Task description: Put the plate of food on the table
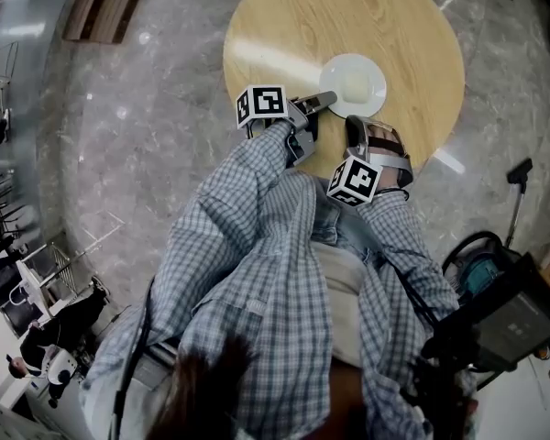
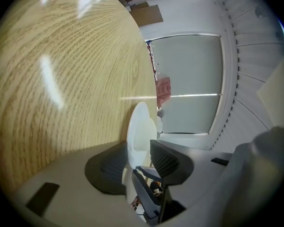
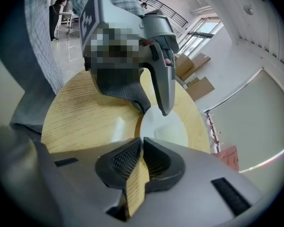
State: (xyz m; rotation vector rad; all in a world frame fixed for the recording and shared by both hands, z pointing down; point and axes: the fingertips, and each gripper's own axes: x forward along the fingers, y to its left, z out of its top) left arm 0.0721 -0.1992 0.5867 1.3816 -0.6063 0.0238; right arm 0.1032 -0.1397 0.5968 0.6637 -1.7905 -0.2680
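White plate (image 1: 353,82) resting on table (image 1: 284,26); left jaws released

Right gripper (image 3: 142,144) over table's near edge: jaws clenched tip to tip, nothing between. Left gripper (image 1: 323,101) low over table, just beyond: jaws spread, plate rim between them, pads apparently clear of it. Plate sits flat near table's centre; contents washed out, not identifiable.

- A round table (image 1: 284,26) of light wood stands on a polished grey stone floor (image 1: 119,126) that mirrors ceiling lights.
- Beyond the table, cardboard boxes (image 2: 149,14) sit against a white wall (image 2: 194,13), beside a large pale window (image 2: 187,84).
- Right of the table lies a vacuum cleaner (image 1: 477,264).
- Well left of the table stands metal-framed furniture (image 1: 46,269).
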